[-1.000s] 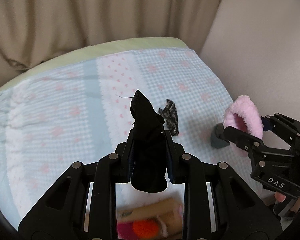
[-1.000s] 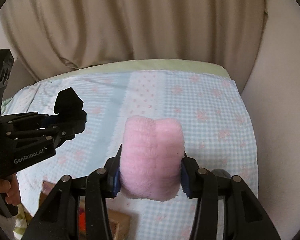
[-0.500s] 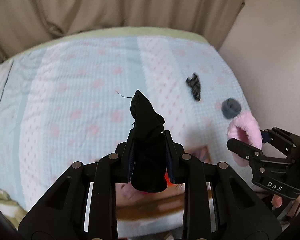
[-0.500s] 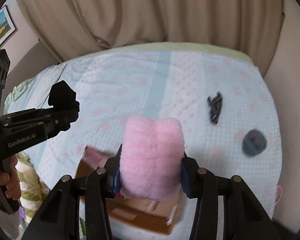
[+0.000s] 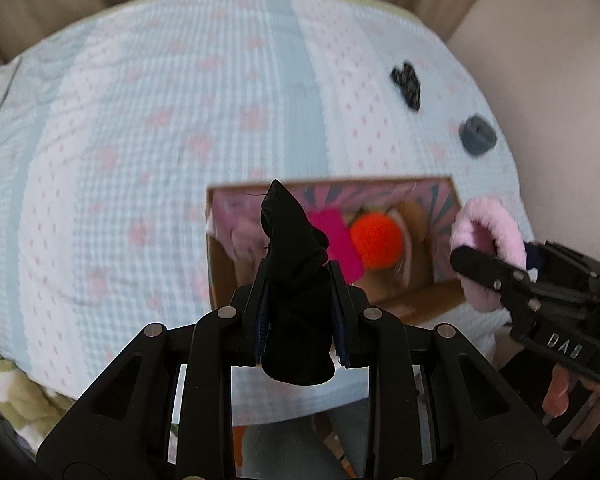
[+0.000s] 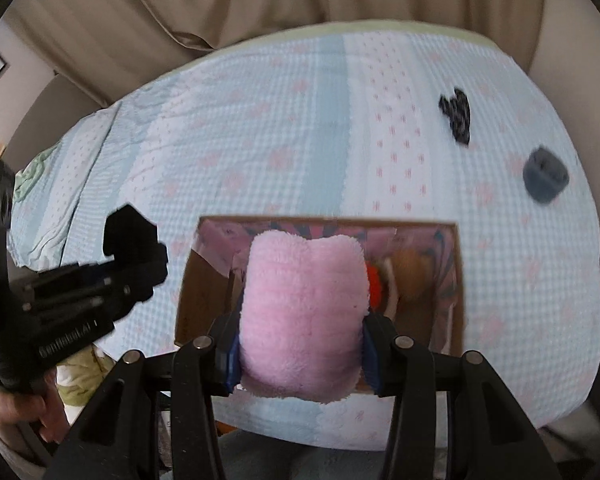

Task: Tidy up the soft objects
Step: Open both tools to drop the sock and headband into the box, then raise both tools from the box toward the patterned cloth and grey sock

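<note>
Carry step: left gripper (image 5: 300,312) clamps a black sock (image 5: 294,280), right gripper (image 6: 300,344) clamps a pink fluffy sock (image 6: 304,312), both held near the open cardboard box (image 6: 196,300) on the bed (image 6: 260,128). Next: lower over box, release.

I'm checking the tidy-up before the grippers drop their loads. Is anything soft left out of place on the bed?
Yes. A dark patterned cloth and a grey roll lie loose on the bedspread, beyond the box that holds the other soft things. The black cloth and pink fleece are gripped, not loose.
</note>
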Available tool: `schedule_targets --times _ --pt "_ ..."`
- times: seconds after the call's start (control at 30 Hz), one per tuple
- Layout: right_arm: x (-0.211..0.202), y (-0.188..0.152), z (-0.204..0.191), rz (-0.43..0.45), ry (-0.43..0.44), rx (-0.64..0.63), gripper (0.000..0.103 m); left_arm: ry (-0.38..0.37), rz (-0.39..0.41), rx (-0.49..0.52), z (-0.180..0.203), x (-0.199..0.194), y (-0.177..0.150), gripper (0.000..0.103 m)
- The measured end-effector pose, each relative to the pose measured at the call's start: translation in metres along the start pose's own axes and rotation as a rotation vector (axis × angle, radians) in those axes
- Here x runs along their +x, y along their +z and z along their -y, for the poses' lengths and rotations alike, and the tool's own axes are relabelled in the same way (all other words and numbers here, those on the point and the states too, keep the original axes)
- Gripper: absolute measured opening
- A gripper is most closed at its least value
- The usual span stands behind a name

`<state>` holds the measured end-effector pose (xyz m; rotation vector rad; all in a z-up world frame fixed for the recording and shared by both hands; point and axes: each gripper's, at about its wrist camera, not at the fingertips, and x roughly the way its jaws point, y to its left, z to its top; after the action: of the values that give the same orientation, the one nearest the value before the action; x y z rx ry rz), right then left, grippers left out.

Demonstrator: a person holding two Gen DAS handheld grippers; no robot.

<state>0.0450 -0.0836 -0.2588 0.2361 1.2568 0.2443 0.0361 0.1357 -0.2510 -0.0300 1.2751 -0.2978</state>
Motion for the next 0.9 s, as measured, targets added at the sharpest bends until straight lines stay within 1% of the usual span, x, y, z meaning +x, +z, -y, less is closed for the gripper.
schedule_targets --times 0.07,0.13,0.27,0.33,0.43,0.5,0.53,0.57,0.6,0.63,0.67,0.7,0.77,0.9 --pt "0.014 -0.005 0.002 -0.023 0.000 0.023 0.043 -0.002 -0.033 0.007 -0.005 0.018 -0.010 0.023" --pt "0.030 -0.010 0.003 -0.050 -0.002 0.047 0.043 -0.005 -0.056 0.009 -0.008 0.034 -0.013 0.023" --pt "0.061 -0.010 0.004 -0.100 -0.003 0.070 0.043 -0.010 -0.095 -0.001 -0.015 0.069 -0.015 0.023" --pt "0.073 -0.010 0.002 -0.117 -0.016 0.064 0.043 -0.007 -0.110 0.015 -0.015 0.082 -0.015 0.023" --pt "0.086 -0.013 0.004 -0.142 -0.004 0.073 0.043 0.008 -0.129 0.050 -0.013 0.097 -0.016 0.023" --pt "0.093 -0.016 0.005 -0.151 -0.006 0.070 0.046 0.017 -0.131 0.082 -0.008 0.103 -0.017 0.024" --pt "0.095 -0.017 0.007 -0.148 -0.003 0.076 0.051 0.020 -0.130 0.098 -0.006 0.104 -0.018 0.029" --pt "0.095 -0.018 0.009 -0.141 0.002 0.087 0.065 0.027 -0.131 0.122 -0.003 0.107 -0.018 0.048" --pt "0.095 -0.019 0.012 -0.133 0.003 0.102 0.074 0.039 -0.129 0.140 -0.002 0.107 -0.018 0.065" --pt "0.093 -0.018 0.016 -0.121 -0.003 0.117 0.093 0.056 -0.124 0.155 0.001 0.107 -0.017 0.102" --pt "0.090 -0.018 0.020 -0.103 -0.001 0.136 0.103 0.063 -0.114 0.168 0.002 0.106 -0.017 0.103" --pt "0.087 -0.017 0.023 -0.085 0.000 0.149 0.103 0.053 -0.098 0.176 0.003 0.104 -0.017 0.103" --pt "0.083 -0.017 0.030 -0.065 -0.016 0.169 0.103 0.040 -0.105 0.185 0.005 0.104 -0.017 0.103" --pt "0.083 -0.018 0.036 -0.078 -0.035 0.177 0.103 0.034 -0.128 0.193 0.008 0.108 -0.018 0.103"
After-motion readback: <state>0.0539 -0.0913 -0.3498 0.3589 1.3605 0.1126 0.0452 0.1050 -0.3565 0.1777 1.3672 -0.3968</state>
